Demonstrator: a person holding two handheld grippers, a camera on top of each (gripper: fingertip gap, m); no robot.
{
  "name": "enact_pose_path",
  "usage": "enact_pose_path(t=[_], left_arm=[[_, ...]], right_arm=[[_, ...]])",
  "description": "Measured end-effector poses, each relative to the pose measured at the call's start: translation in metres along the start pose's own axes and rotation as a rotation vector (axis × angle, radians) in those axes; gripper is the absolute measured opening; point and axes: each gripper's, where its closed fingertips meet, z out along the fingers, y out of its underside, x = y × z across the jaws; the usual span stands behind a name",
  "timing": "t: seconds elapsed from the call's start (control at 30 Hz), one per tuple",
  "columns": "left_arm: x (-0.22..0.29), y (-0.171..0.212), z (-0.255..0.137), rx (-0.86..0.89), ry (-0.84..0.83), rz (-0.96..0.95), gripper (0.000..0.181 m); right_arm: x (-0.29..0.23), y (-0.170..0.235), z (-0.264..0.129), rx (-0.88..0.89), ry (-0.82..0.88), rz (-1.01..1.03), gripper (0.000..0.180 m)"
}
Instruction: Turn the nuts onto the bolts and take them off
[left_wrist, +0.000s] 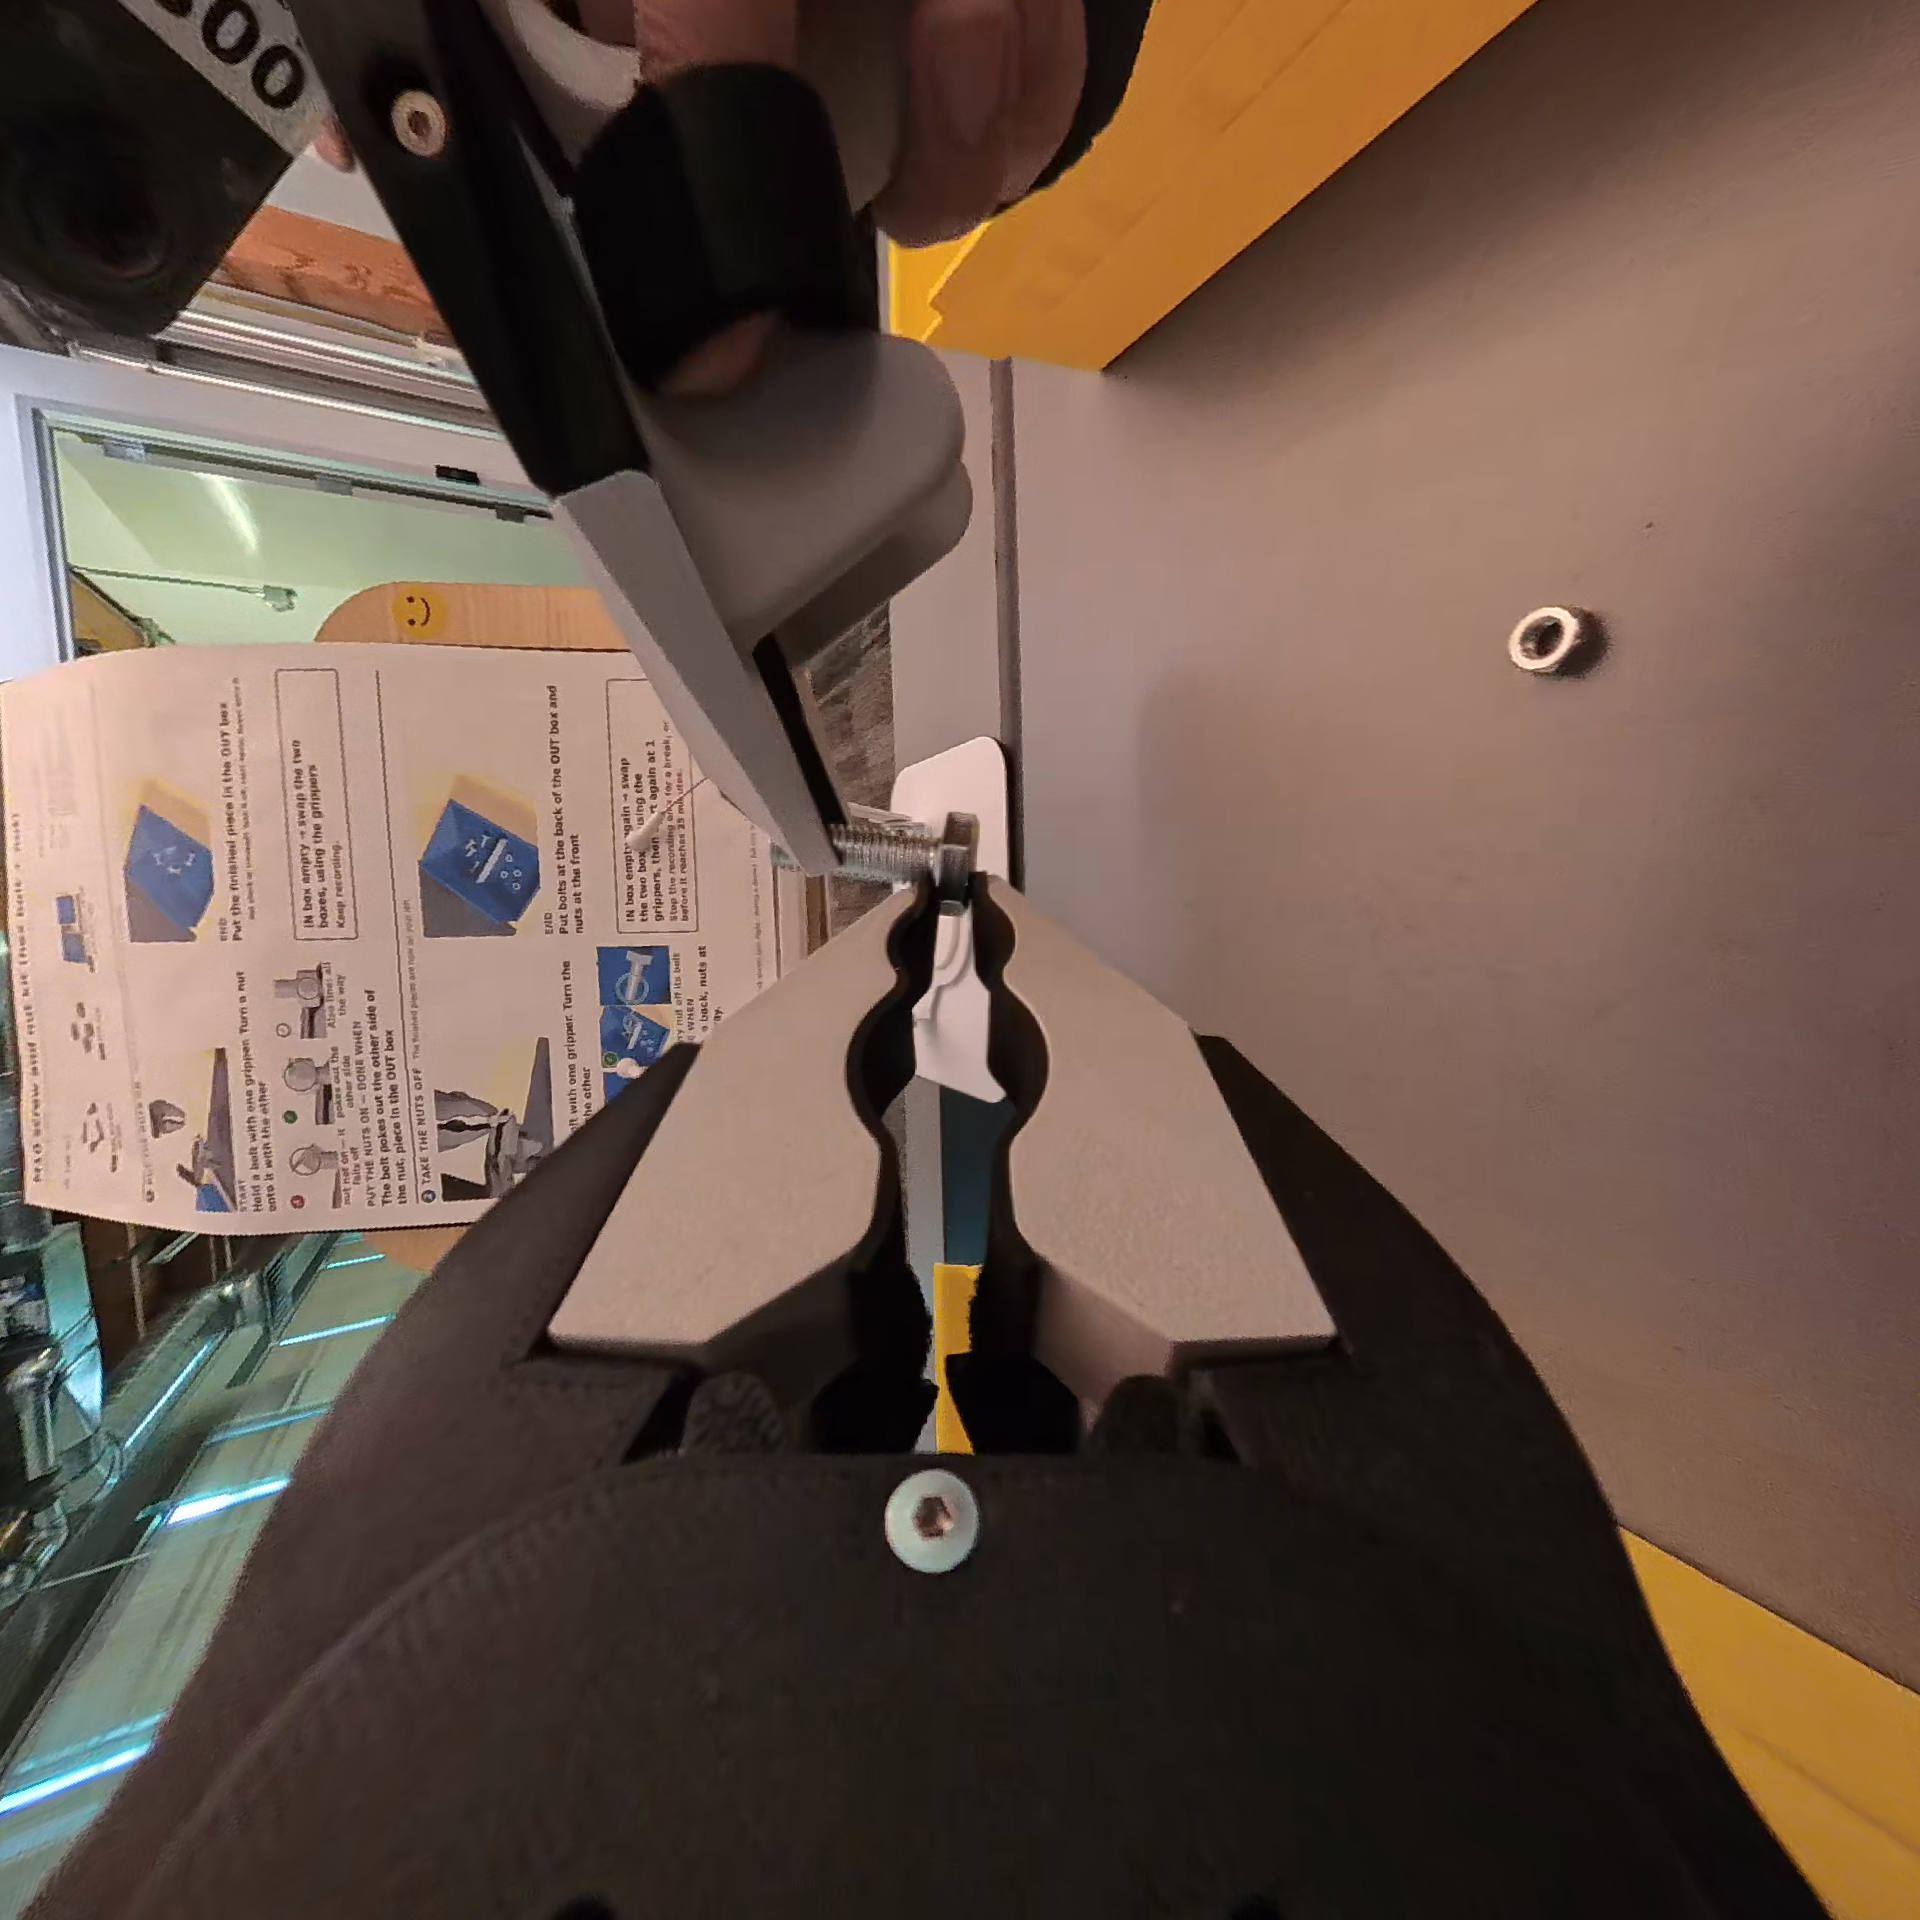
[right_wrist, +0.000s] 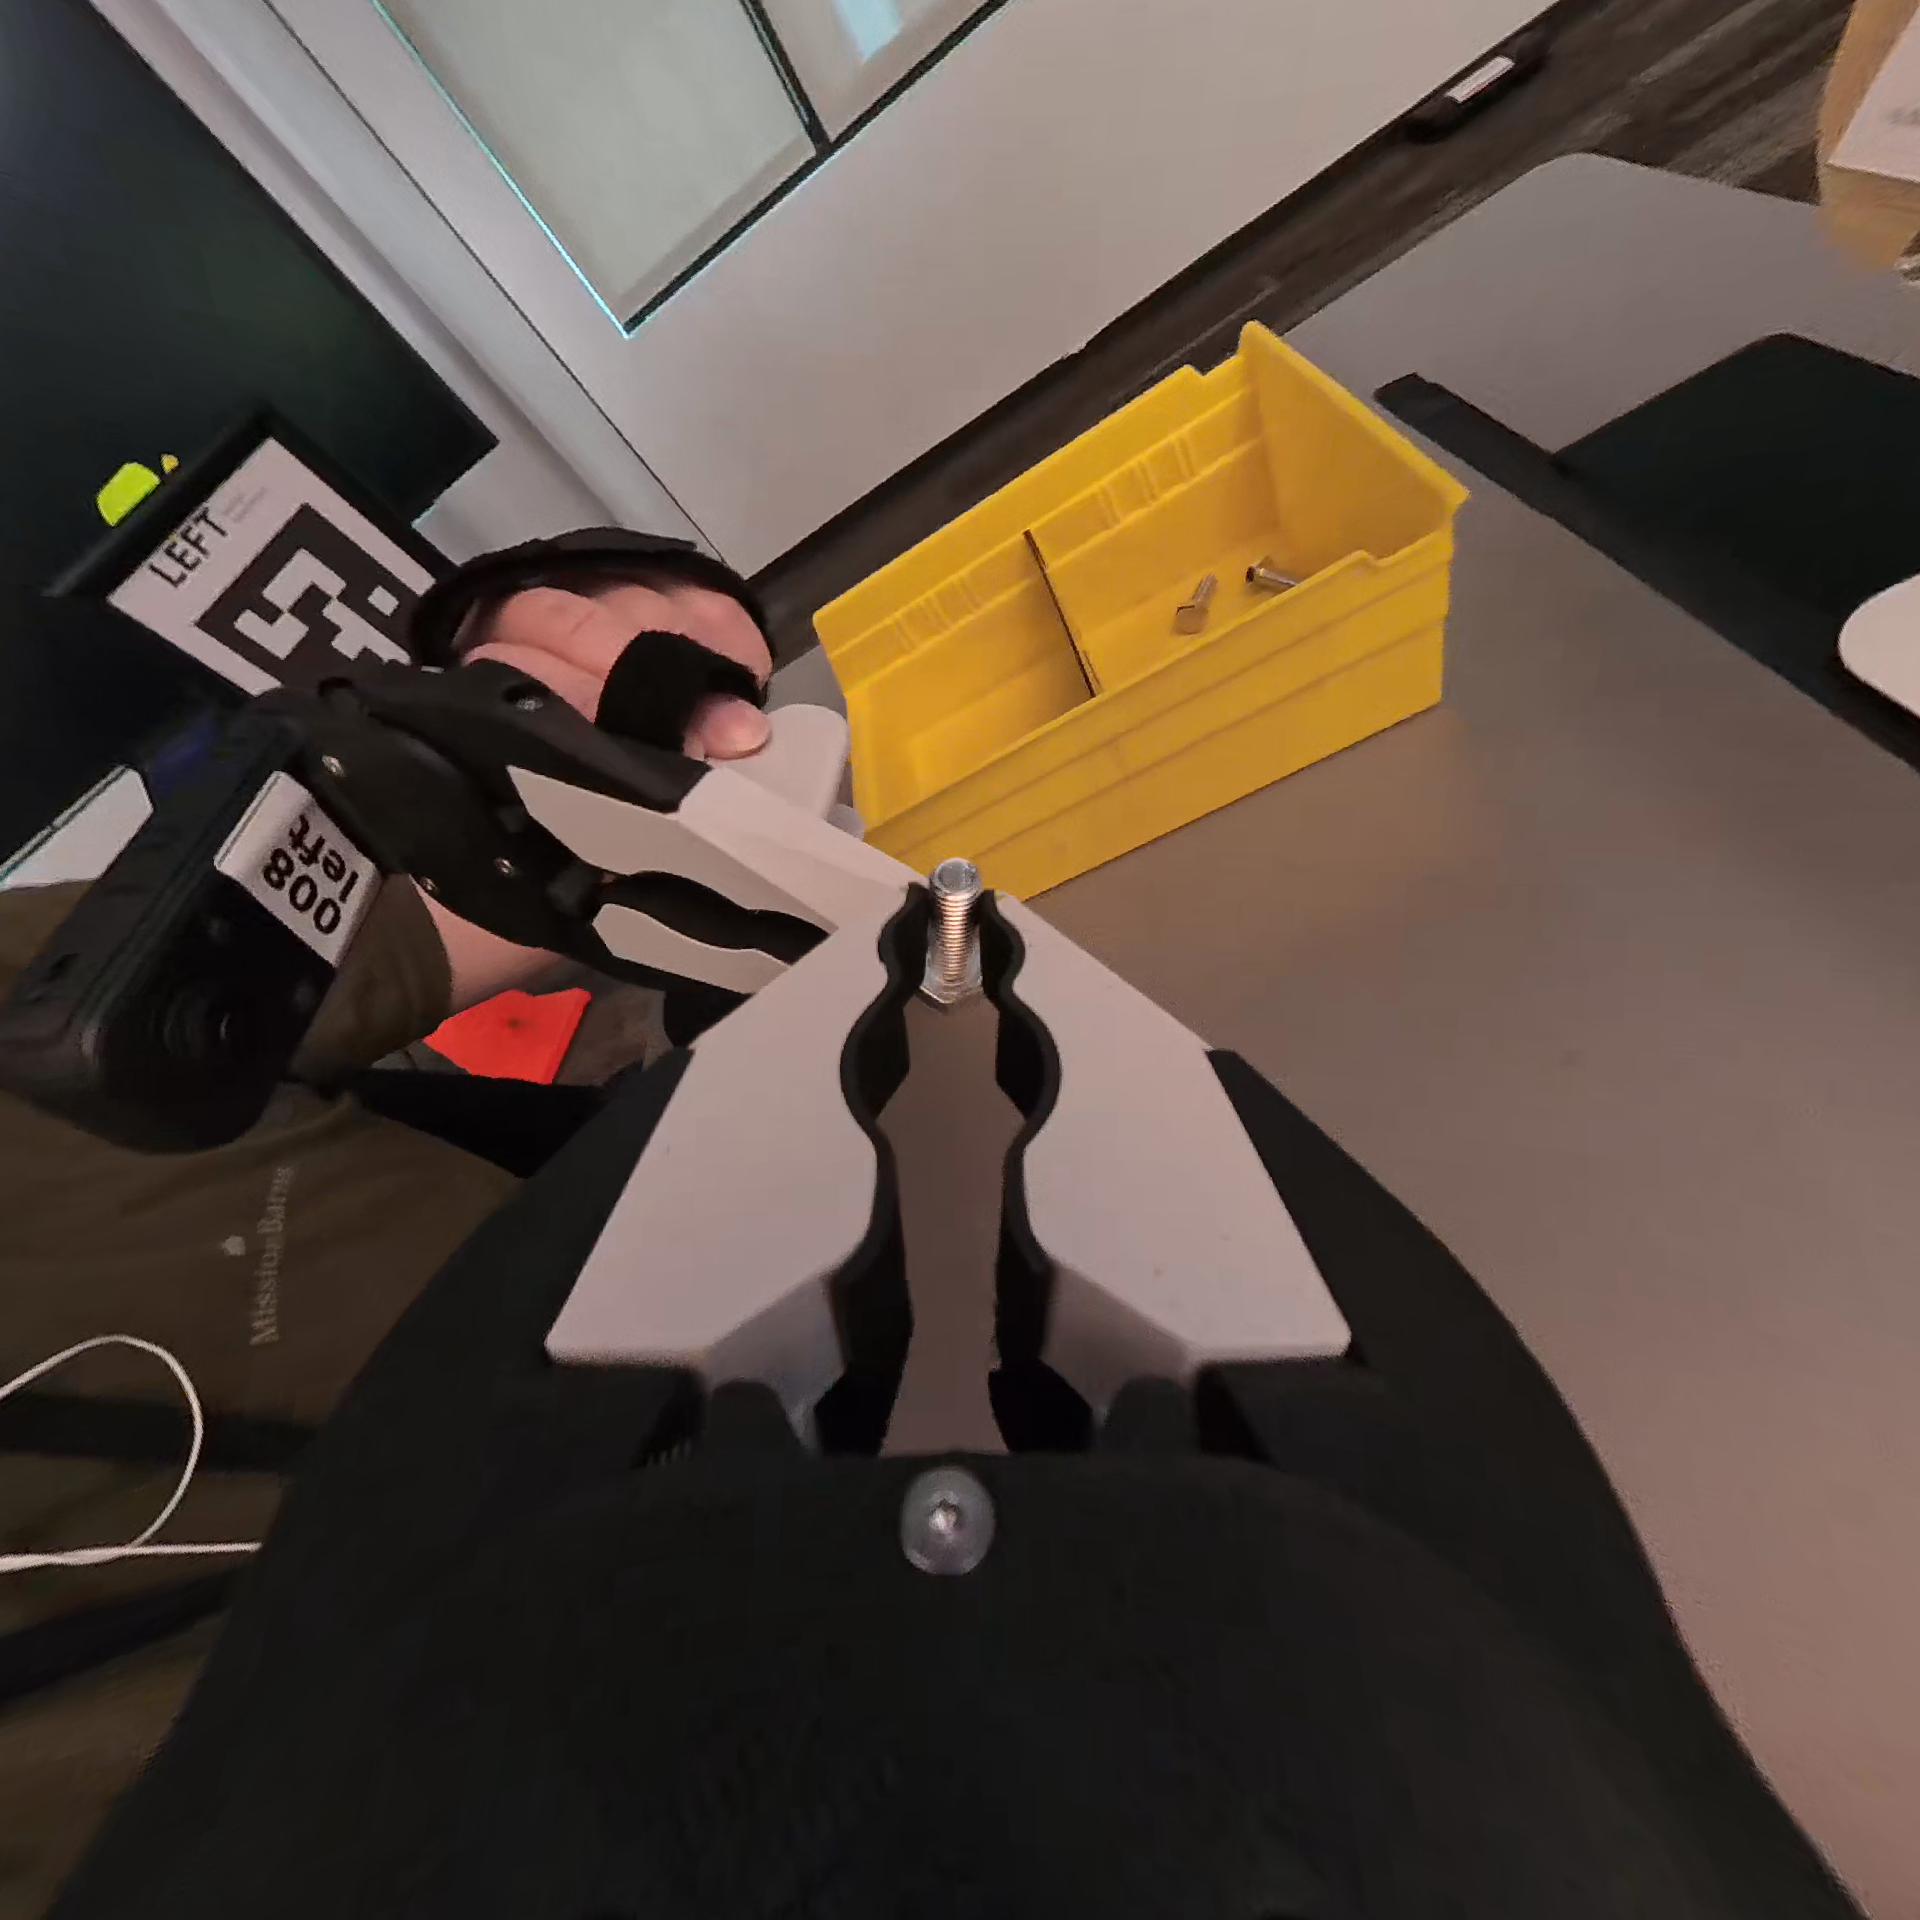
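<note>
Here the two claws meet tip to tip above the grey surface (right_wrist: 1558, 1039). The right claw (right_wrist: 951, 940) is clenched on a silver bolt (right_wrist: 951, 940), which stands between its fingertips with the threaded end pointing away from the claw and the hex head nearer its base. The left claw (left_wrist: 948, 894) comes in from the side and is pinched at its very tips on something small and metallic at the bolt's head end (left_wrist: 956, 862); whether that is the bolt's head or a nut I cannot tell. A loose nut (left_wrist: 1548, 641) lies on the surface well off to the side of the left claw. Beyond the right claw's tips sits a yellow bin (right_wrist: 1143, 727) with a divider, and two more bolts (right_wrist: 1195, 605) lie in its far compartment. A printed instruction sheet (left_wrist: 312, 935) stands past the left claw.
</note>
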Motion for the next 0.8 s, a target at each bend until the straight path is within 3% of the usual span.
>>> enact_pose_path(t=[0.17,0.3,0.37,0.57,0.63,0.8], left_arm=[[0.001,-0.007,-0.007,0.103,0.045,-0.128,0.005],[-0.005,-0.015,-0.019,0.208,0.184,-0.504,0.035],[-0.014,-0.018,-0.025,0.271,0.248,-0.71,0.038],[-0.027,-0.032,-0.026,0.455,0.46,-1.099,0.026],[-0.028,-0.033,-0.024,0.49,0.496,-1.15,0.016],[-0.024,-0.033,-0.018,0.491,0.559,-1.18,0.013]], right_arm=[[-0.008,0.0,-0.002,-0.008,-0.038,-0.039,0.007],[-0.013,-0.002,-0.003,-0.006,-0.024,-0.121,0.008],[-0.017,-0.004,-0.004,0.006,-0.033,-0.133,0.008],[-0.035,-0.012,-0.008,0.058,-0.093,-0.208,0.008],[-0.038,-0.016,-0.011,0.082,-0.098,-0.211,0.007],[-0.035,-0.015,-0.011,0.071,-0.079,-0.234,0.007]])
